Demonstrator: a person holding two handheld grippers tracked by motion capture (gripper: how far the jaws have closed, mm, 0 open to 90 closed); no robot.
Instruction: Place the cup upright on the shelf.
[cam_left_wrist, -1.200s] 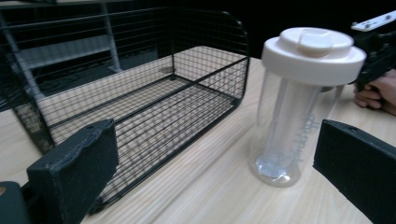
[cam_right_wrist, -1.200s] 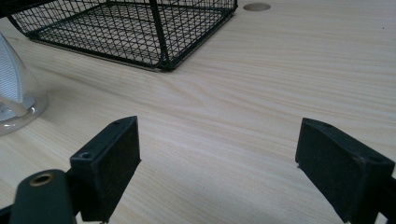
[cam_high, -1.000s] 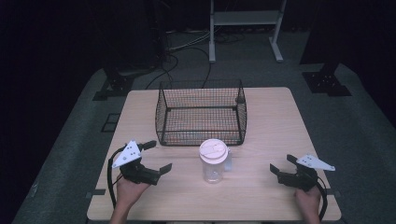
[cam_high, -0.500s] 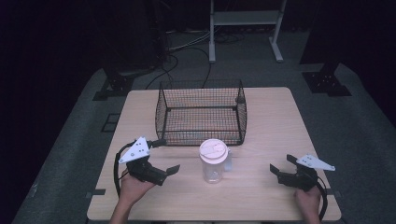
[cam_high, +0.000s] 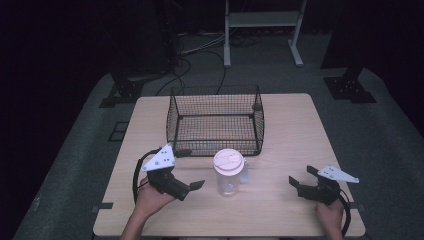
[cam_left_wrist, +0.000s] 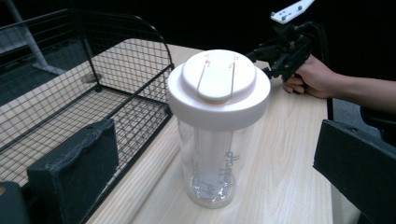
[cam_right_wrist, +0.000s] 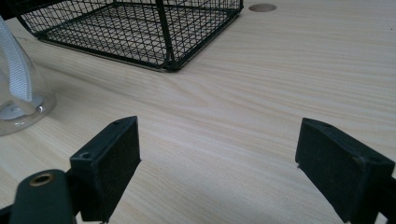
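Observation:
A clear plastic shaker bottle (cam_high: 229, 173) with a cream flip lid stands upright on the wooden table (cam_high: 285, 130), just in front of a black wire basket (cam_high: 215, 120). My left gripper (cam_high: 190, 168) is open a short way to the bottle's left, jaws pointing at it without touching. In the left gripper view the bottle (cam_left_wrist: 218, 126) stands ahead between the two wide-apart jaws, and the basket (cam_left_wrist: 70, 98) lies to its left. My right gripper (cam_high: 302, 176) rests open near the table's front right. In its own view the right gripper (cam_right_wrist: 219, 154) holds nothing, with the bottle's base (cam_right_wrist: 18, 93) at the far left.
The basket (cam_right_wrist: 140, 28) looks empty. A round hole (cam_right_wrist: 262, 7) sits in the tabletop beyond it. Grey carpet, cables (cam_high: 200, 55) and a white stand (cam_high: 260, 30) lie behind the table. Bare wood lies between the bottle and the right gripper.
My left gripper has moved right and slightly forward, closing in on the bottle with its jaws still open. The right gripper and the bottle have stayed put.

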